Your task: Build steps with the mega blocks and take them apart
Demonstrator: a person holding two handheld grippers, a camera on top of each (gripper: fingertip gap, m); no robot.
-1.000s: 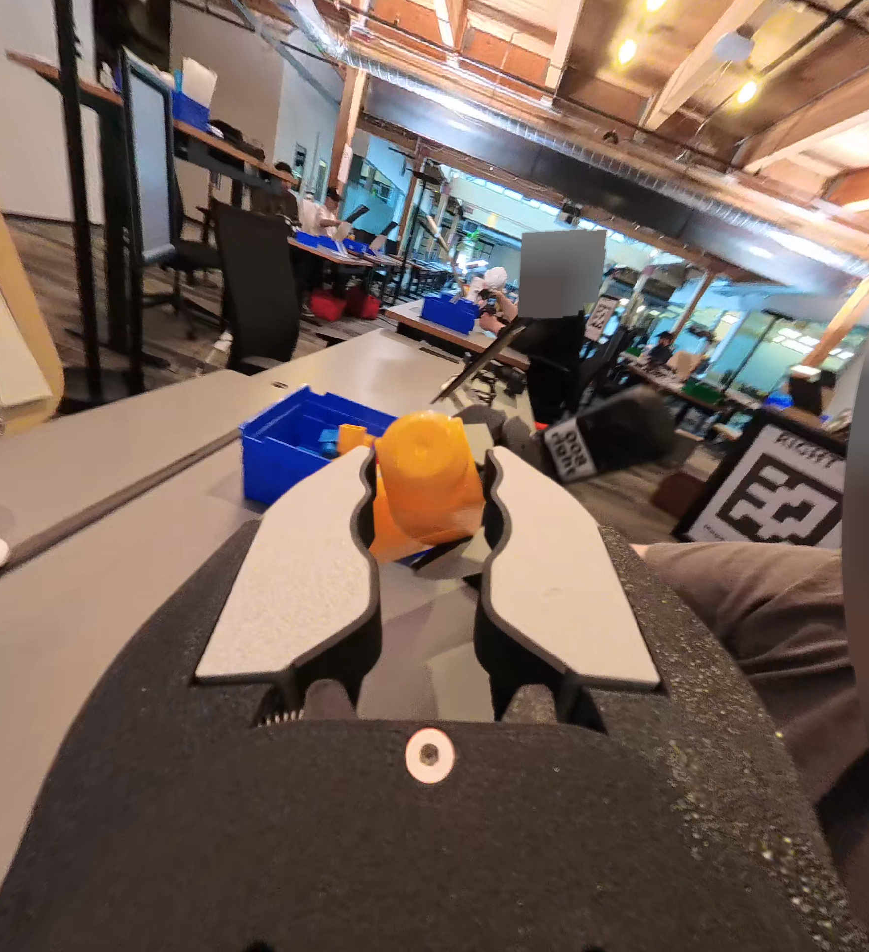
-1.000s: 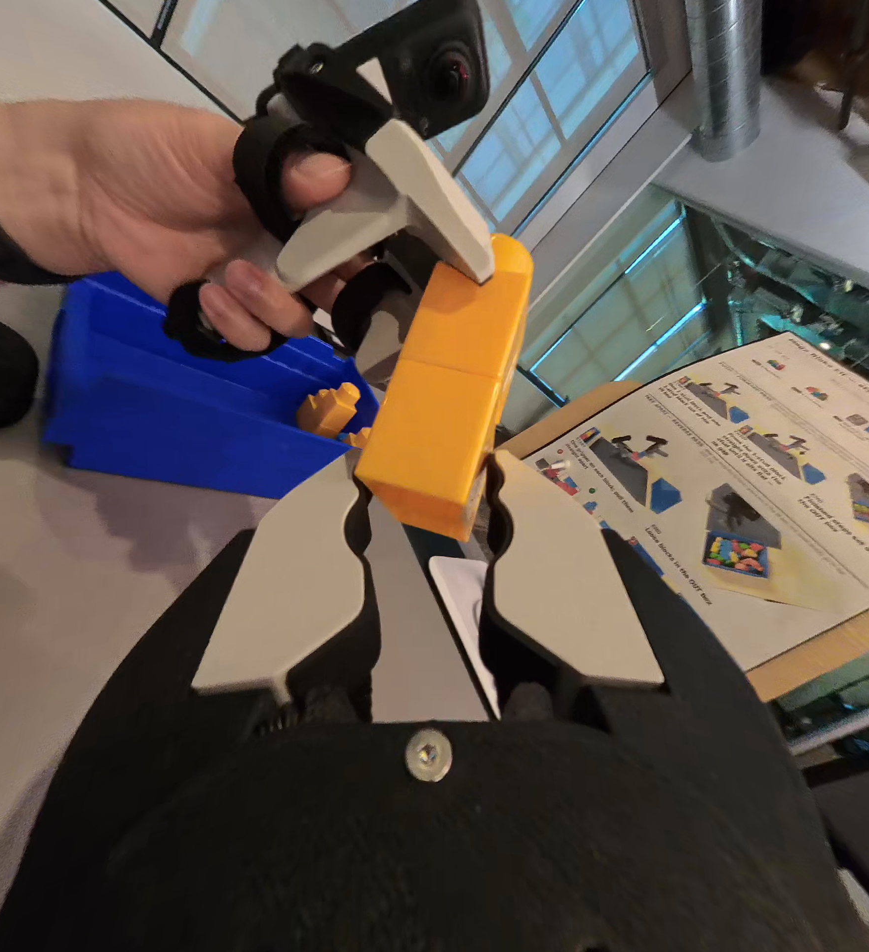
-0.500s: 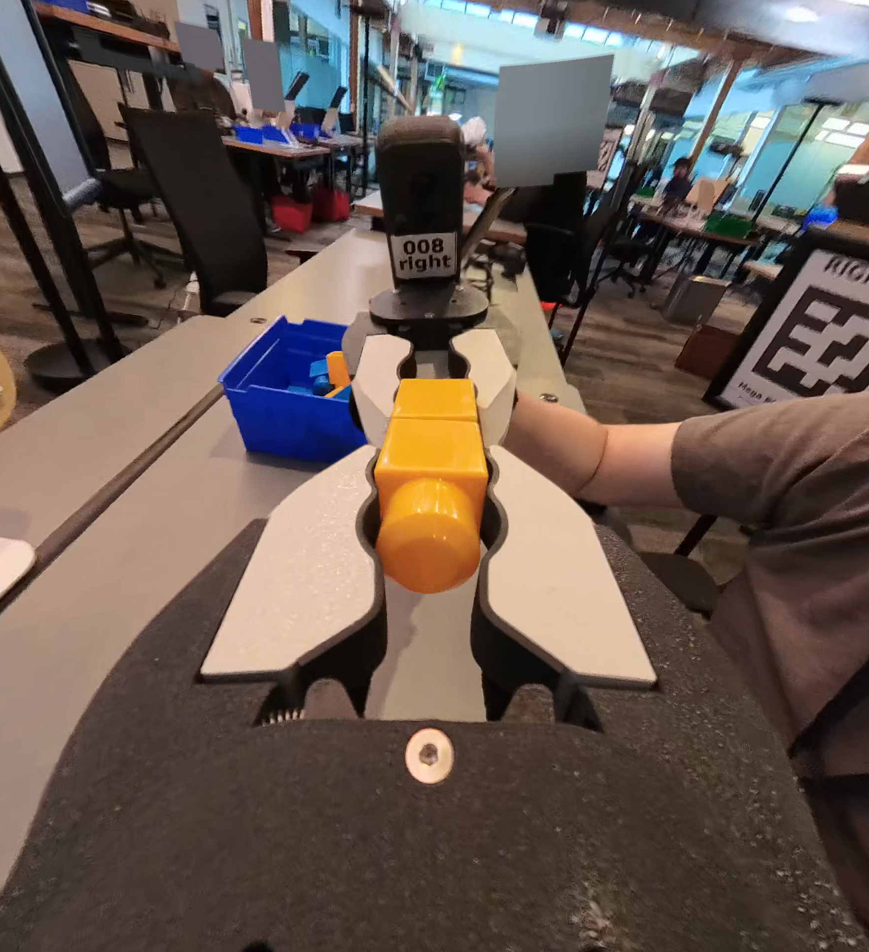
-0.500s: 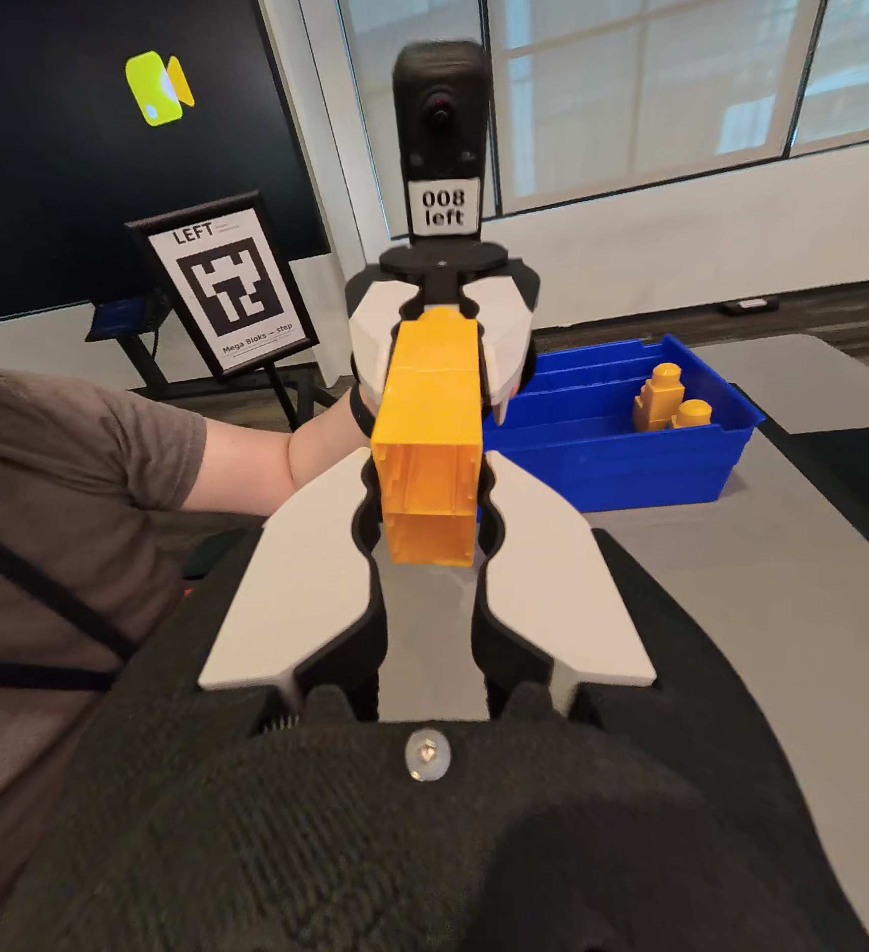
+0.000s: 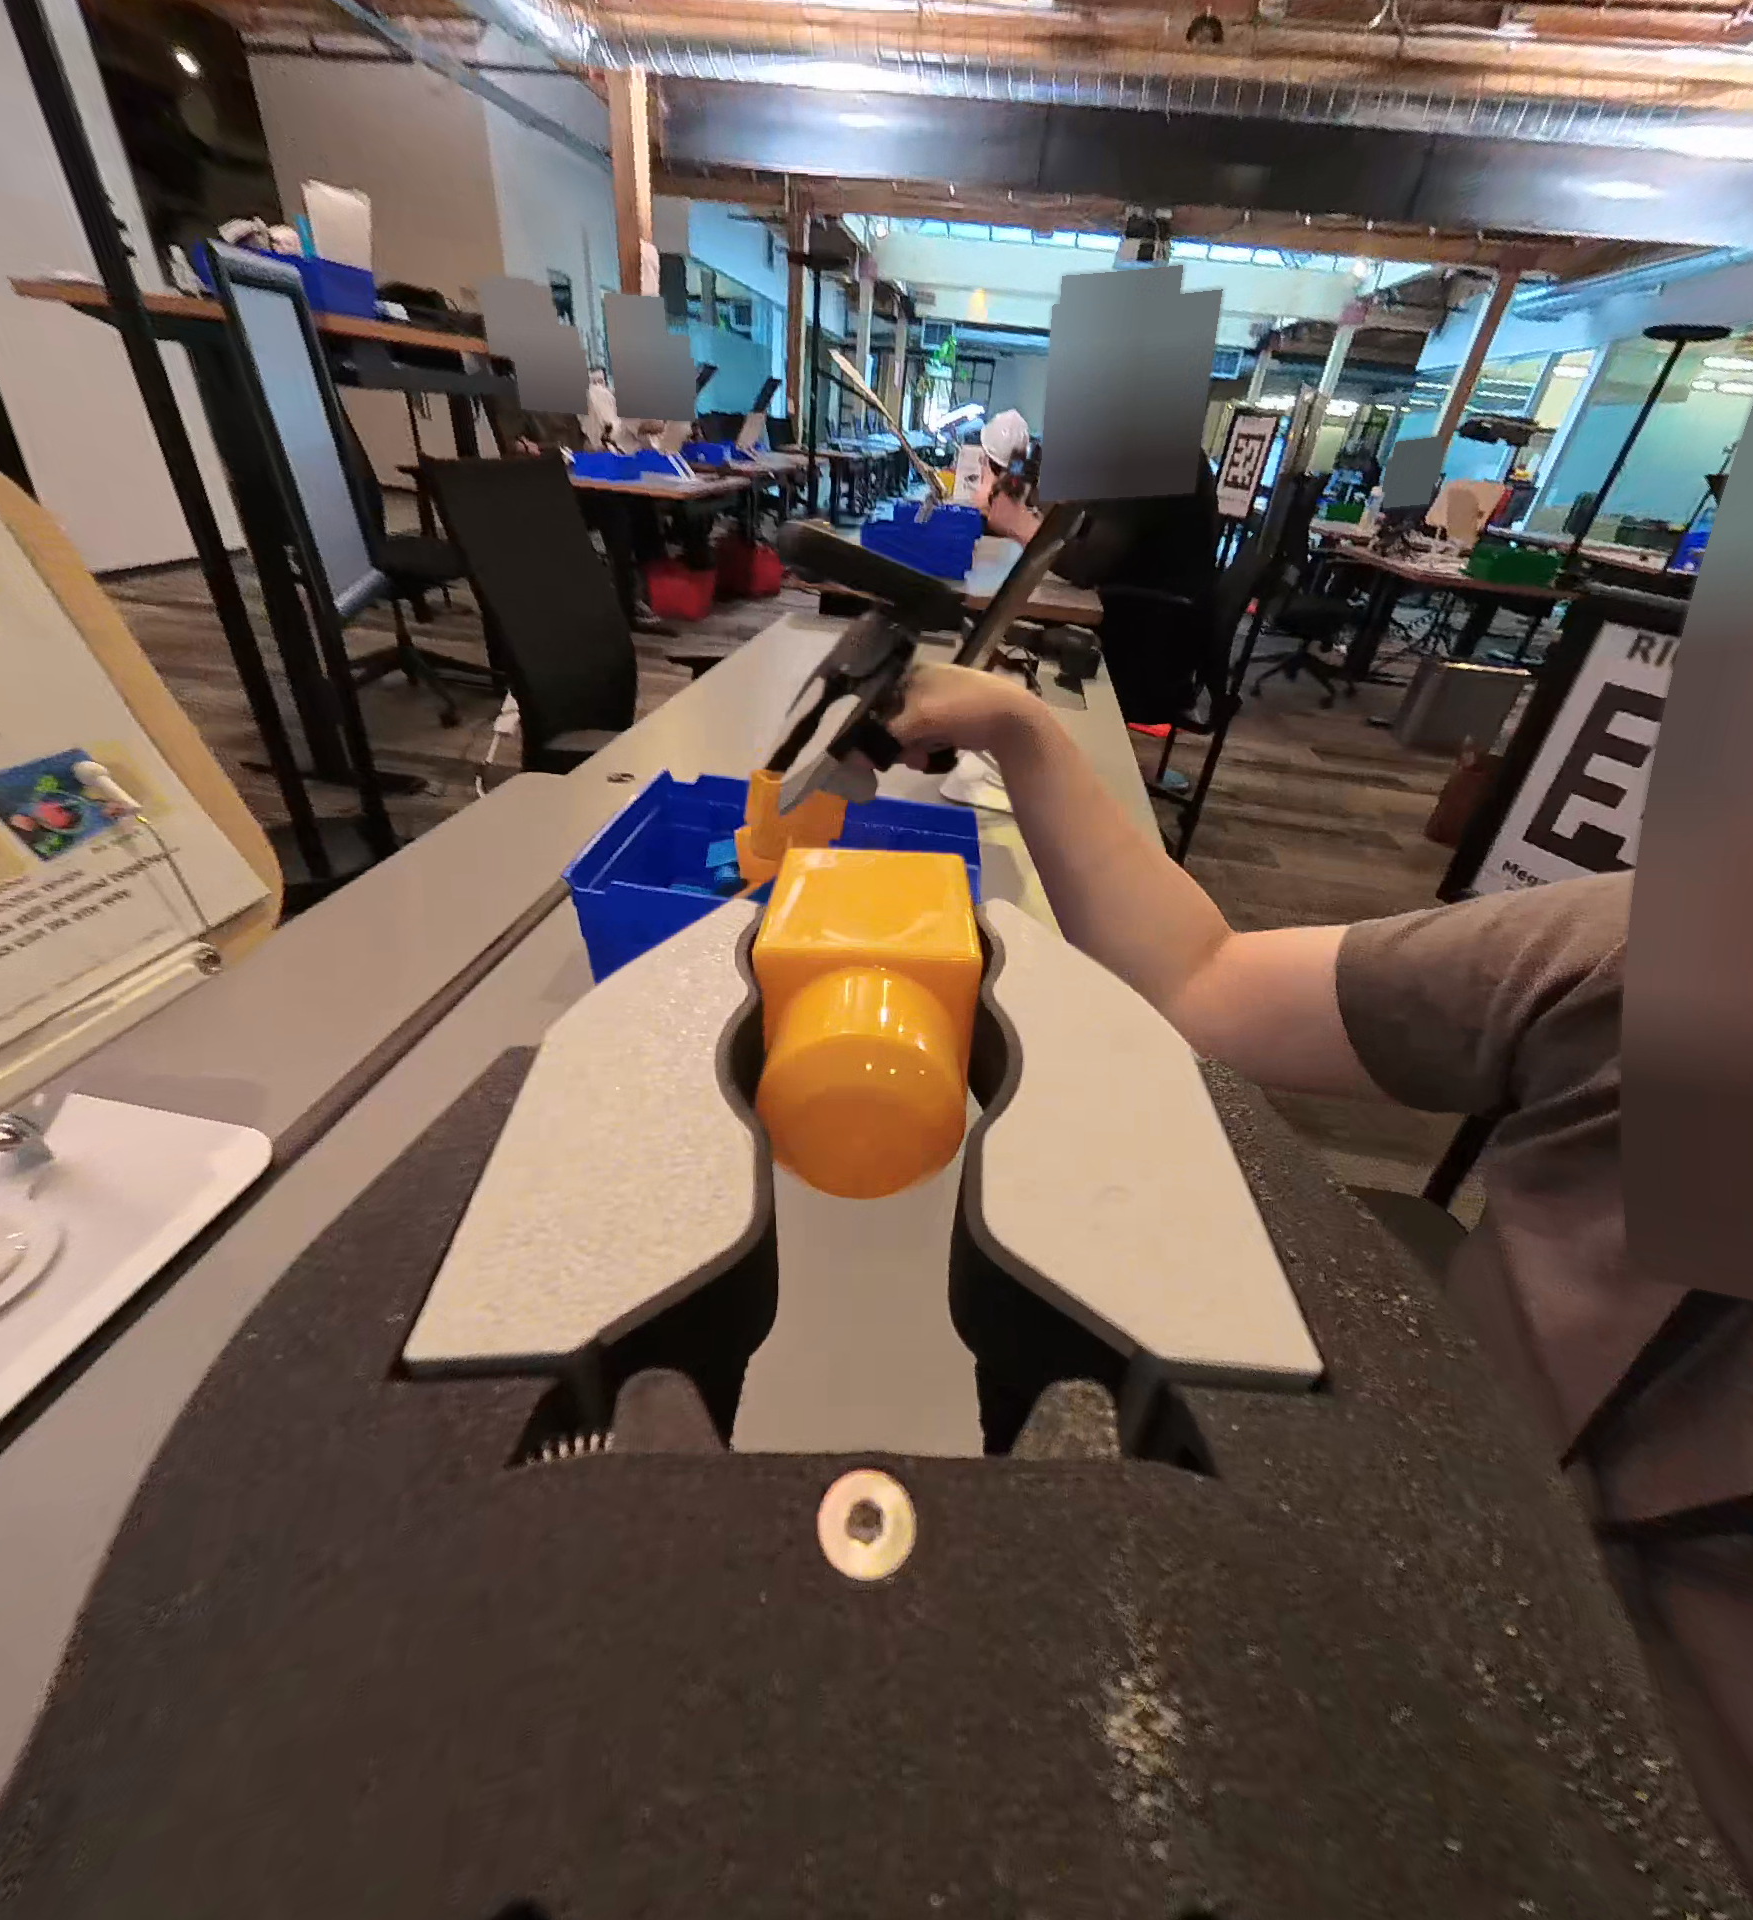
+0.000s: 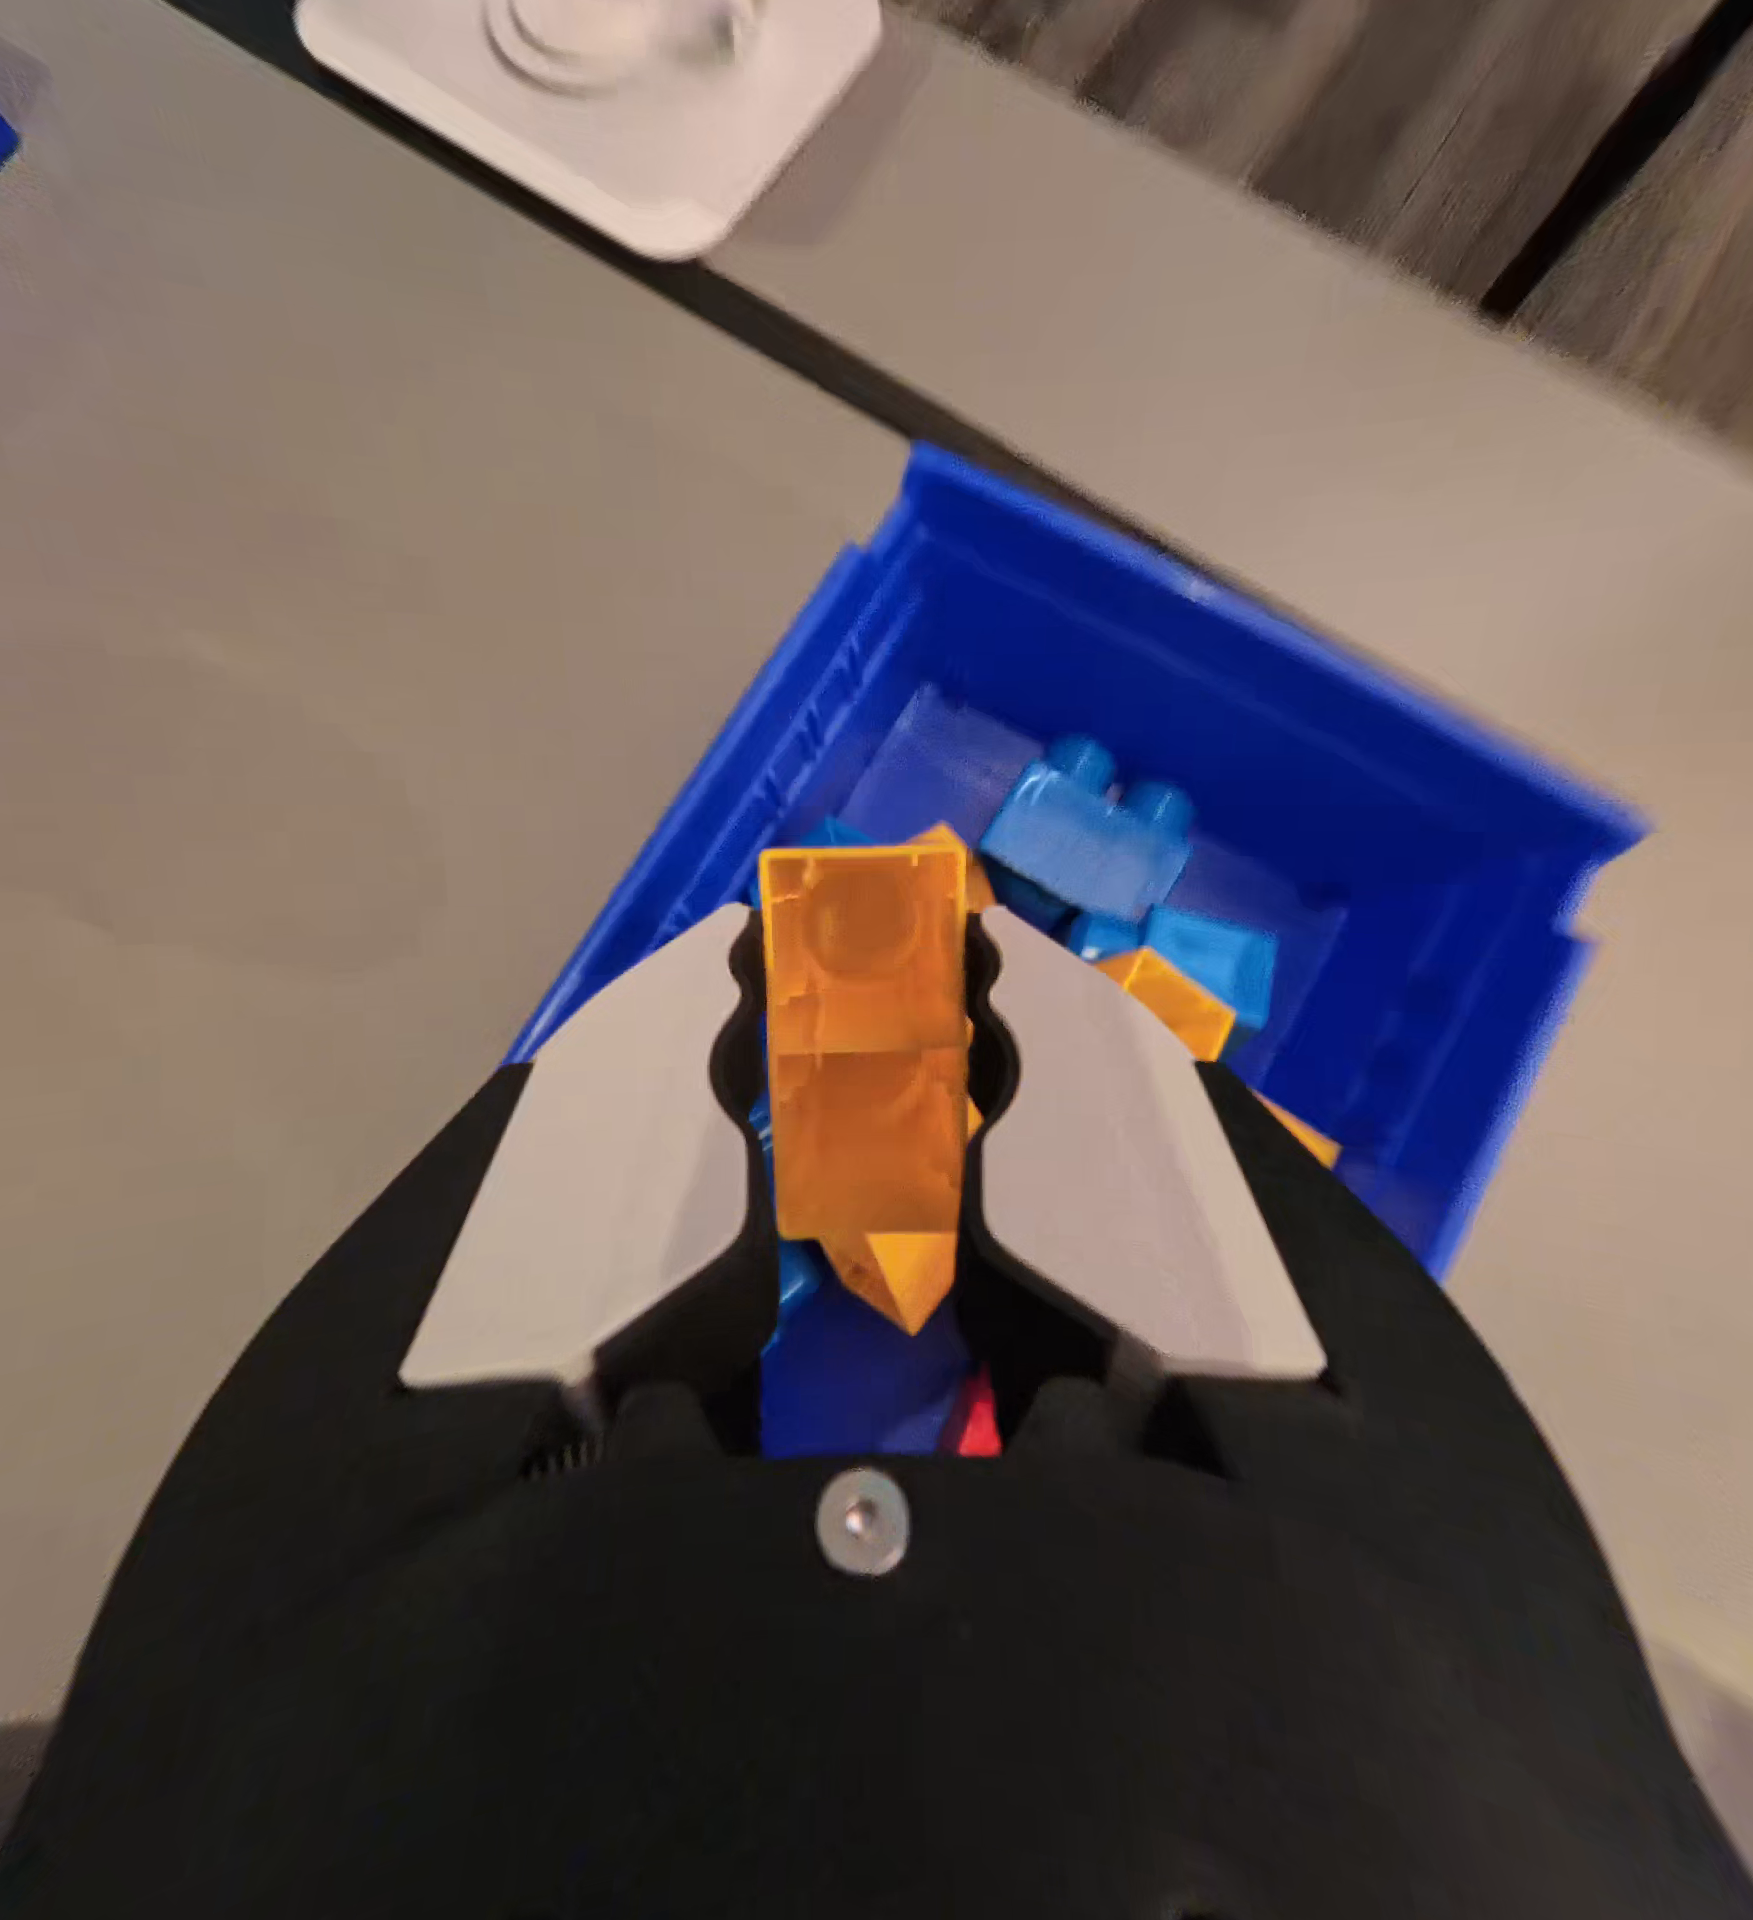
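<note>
My left gripper (image 5: 867, 914) is shut on an orange single-stud block (image 5: 867, 997), its stud pointing back at the camera, held above the grey table (image 5: 352, 997). My right gripper (image 6: 864, 914) is shut on an orange two-cell block (image 6: 861, 1049), hollow underside towards the camera, and points down over the blue bin (image 6: 1267, 665). In the left wrist view the right gripper (image 5: 799, 795) shows farther off, tilted down over the bin (image 5: 643, 894) with its orange block (image 5: 789, 821). Blue blocks (image 6: 1090, 831) and orange blocks (image 6: 1173, 1003) lie in the bin.
An instruction board (image 5: 20, 831) on a white base (image 5: 72, 1195) stands at the left of the table. The same white base (image 6: 591, 104) lies beyond the bin. A person's arm (image 5: 1142, 935) reaches in from the right. A sign with a square code (image 5: 1599, 790) stands at the right. Left tips to right tips: about 45 cm.
The two orange blocks were joined and held between both grippers; they are now apart. My right gripper has swung down over the bin with its block. My left gripper keeps the single-stud block.
</note>
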